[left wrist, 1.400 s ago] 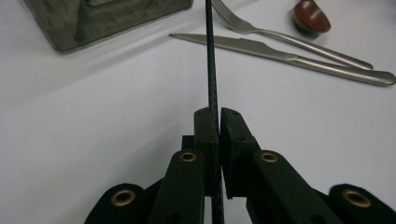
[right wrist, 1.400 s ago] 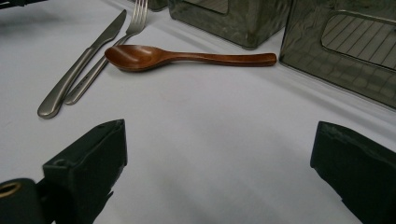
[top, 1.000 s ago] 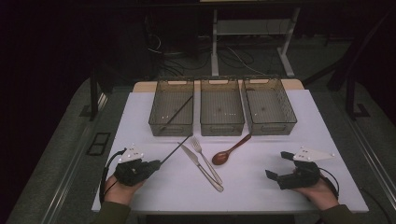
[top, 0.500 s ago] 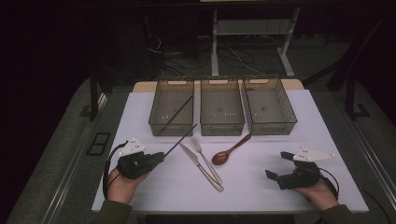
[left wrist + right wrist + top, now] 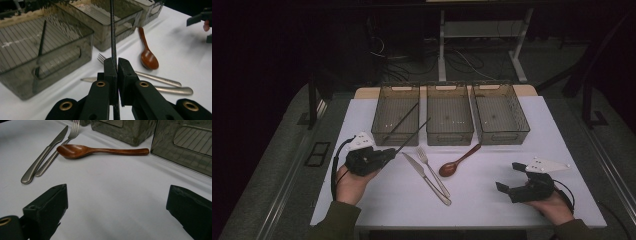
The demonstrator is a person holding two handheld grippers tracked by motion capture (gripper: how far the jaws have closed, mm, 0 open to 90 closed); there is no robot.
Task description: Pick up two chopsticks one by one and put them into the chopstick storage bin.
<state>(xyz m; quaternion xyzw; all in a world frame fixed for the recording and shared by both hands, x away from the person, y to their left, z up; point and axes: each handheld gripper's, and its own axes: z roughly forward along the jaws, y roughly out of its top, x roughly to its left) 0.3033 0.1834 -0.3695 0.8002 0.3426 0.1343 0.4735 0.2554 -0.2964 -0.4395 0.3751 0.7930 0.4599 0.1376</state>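
High view: the white surface [image 5: 377, 200] carries three smoke-tinted bins in a row along the side far from both claws, evidently laid out so that each kind of utensil gets its own compartment. The left bin [image 5: 395, 114], just ahead of the left claw [image 5: 388, 153], already has one black chopstick [image 5: 402, 120] leaning corner to corner inside it, which suggests this bin is set aside for the pair. The middle bin [image 5: 450, 114] and right bin [image 5: 500, 112] look empty, apart from a few specks I cannot identify. Between the two claws the knife [image 5: 426, 177] and fork [image 5: 432, 171] lie side by side, touching or nearly so, with the wooden spoon [image 5: 458, 161] just beyond them, bowl toward the person; all three appear to be awaiting sorting. The right claw [image 5: 511, 179] rests low on the surface well apart from the cutlery, jaws spread wide with nothing between them, seemingly idle. The left claw is clamped tight on the second chopstick [image 5: 113, 37], gripping it near its lower end so the long shaft points up and forward toward the left bin. Gripped that way, the tip can be steered over the rim. The stick is clear of the surface and not yet in the bin.
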